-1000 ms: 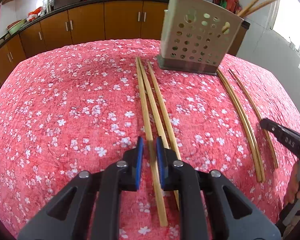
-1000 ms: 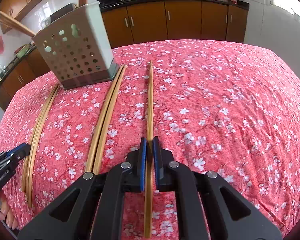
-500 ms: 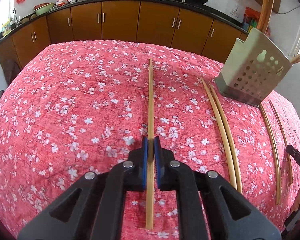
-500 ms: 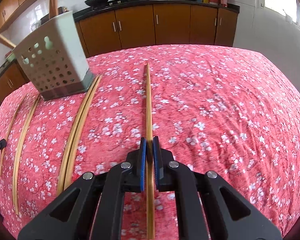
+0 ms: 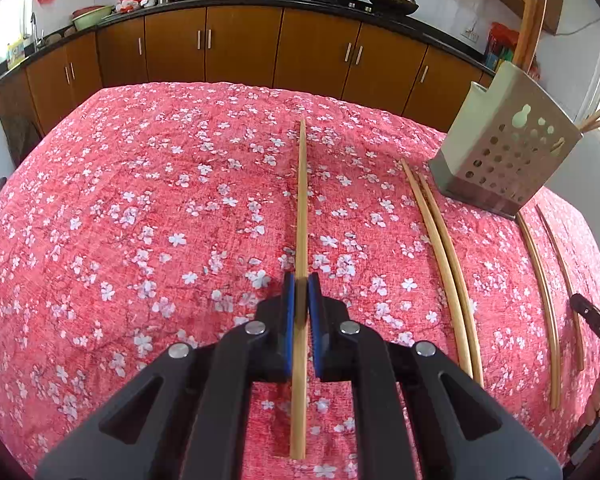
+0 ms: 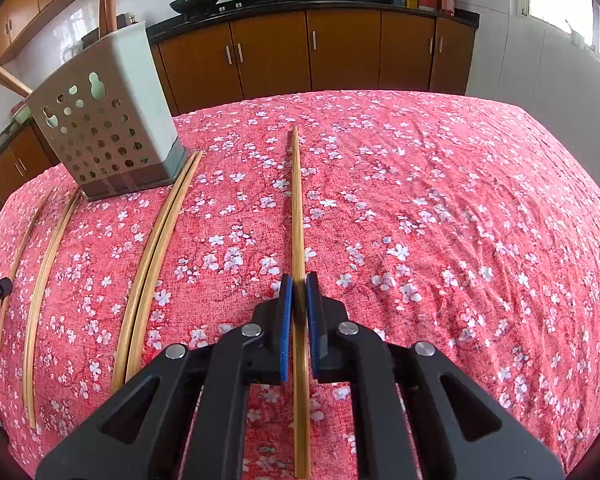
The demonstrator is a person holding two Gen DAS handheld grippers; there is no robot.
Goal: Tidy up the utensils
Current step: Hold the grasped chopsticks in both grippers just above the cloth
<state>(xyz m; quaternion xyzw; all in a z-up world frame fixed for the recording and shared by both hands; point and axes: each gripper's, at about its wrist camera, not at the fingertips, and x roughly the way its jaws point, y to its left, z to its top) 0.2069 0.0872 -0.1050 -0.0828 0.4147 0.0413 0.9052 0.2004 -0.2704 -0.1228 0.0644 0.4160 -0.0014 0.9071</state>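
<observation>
My left gripper (image 5: pixel 301 292) is shut on a bamboo chopstick (image 5: pixel 301 200) that points straight ahead over the red floral cloth. In the right wrist view my right gripper (image 6: pixel 299 292) is shut on another chopstick (image 6: pixel 297 200) the same way. The grey perforated utensil holder (image 5: pixel 504 156) stands upright at the far right of the left view and at the far left (image 6: pixel 104 132) of the right view, with several chopsticks sticking out of it. A pair of chopsticks (image 5: pixel 440 256) lies between my left gripper and the holder. Two more chopsticks (image 6: pixel 44 280) lie left of the holder in the right view.
The table is covered by a red cloth (image 5: pixel 140 220) with white blossoms. Brown kitchen cabinets (image 5: pixel 240 52) and a black counter with woks run behind it. The tip of the other gripper (image 5: pixel 596 320) shows at the right edge, with fingers of a hand below it.
My left gripper carried one chopstick leftward, away from the two beside it, and rolled; the holder now sits far right in its view. The right gripper shifted slightly right, still gripping its chopstick.
</observation>
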